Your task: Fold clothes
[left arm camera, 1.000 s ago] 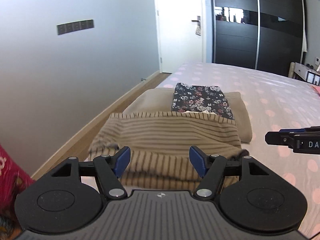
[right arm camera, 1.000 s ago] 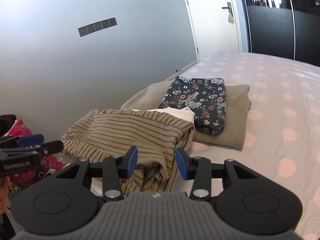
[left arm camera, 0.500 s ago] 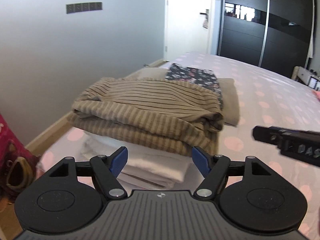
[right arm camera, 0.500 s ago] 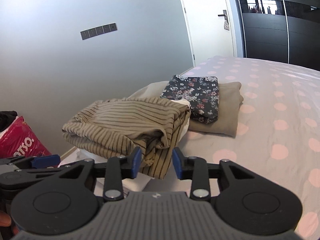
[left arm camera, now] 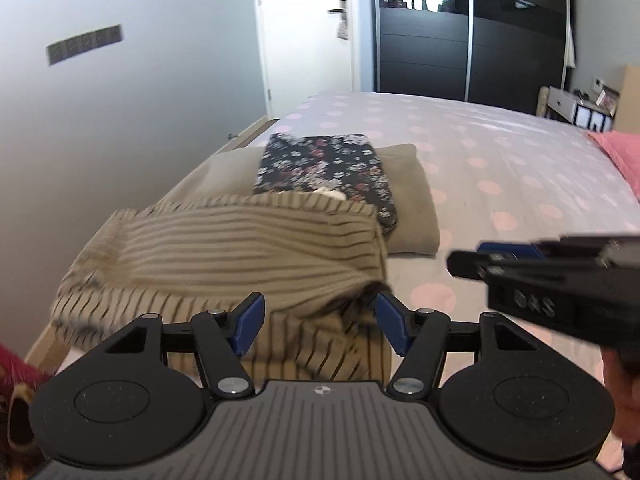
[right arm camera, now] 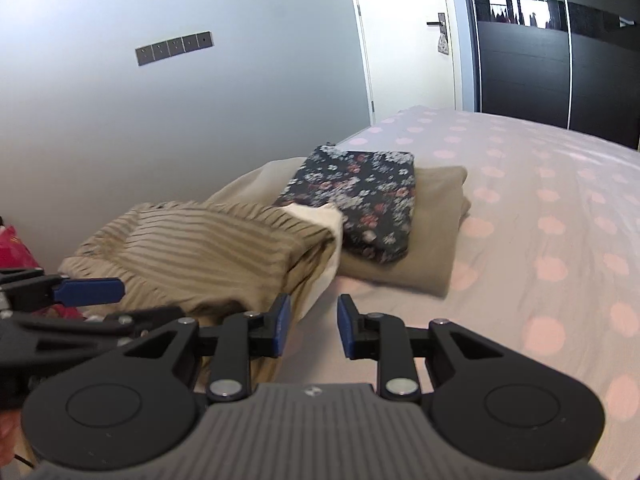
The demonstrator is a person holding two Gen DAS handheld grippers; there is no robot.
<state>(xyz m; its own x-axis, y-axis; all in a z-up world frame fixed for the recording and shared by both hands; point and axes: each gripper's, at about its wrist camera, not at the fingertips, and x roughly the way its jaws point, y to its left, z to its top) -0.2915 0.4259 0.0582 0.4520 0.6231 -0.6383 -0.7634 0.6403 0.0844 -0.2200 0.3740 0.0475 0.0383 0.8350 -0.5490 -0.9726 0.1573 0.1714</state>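
Two views show the same corner of the bed. From your left wrist, the left tongs (left arm camera: 320, 328) stand spread, their jaws having just been closing a little, with the tan, dark-striped folded garment (left arm camera: 240, 248) lying between and under the blue pads but not pinched. That garment sits at the near corner of the polka-dot bed (left arm camera: 500, 160), overlapping the edge of a dark floral folded cloth (left arm camera: 328, 168) that rests on a folded khaki cloth (left arm camera: 412, 196). The risk here is that you close on only the loose top layer near the open right-hand end, so the fold peels apart as you lift. The tongs tilt down over the garment's near edge, and the right tongs (left arm camera: 464, 266) cross in from the side. From your right wrist, the right tongs (right arm camera: 311, 326) are partly spread with nothing between the pads; their jaws have just been closing. They point down at bare sheet just beside the garment's right corner, where a cream cloth (right arm camera: 316, 216) peeks out. Shut there and you may miss the fabric, or drag the stack off the bed's edge.
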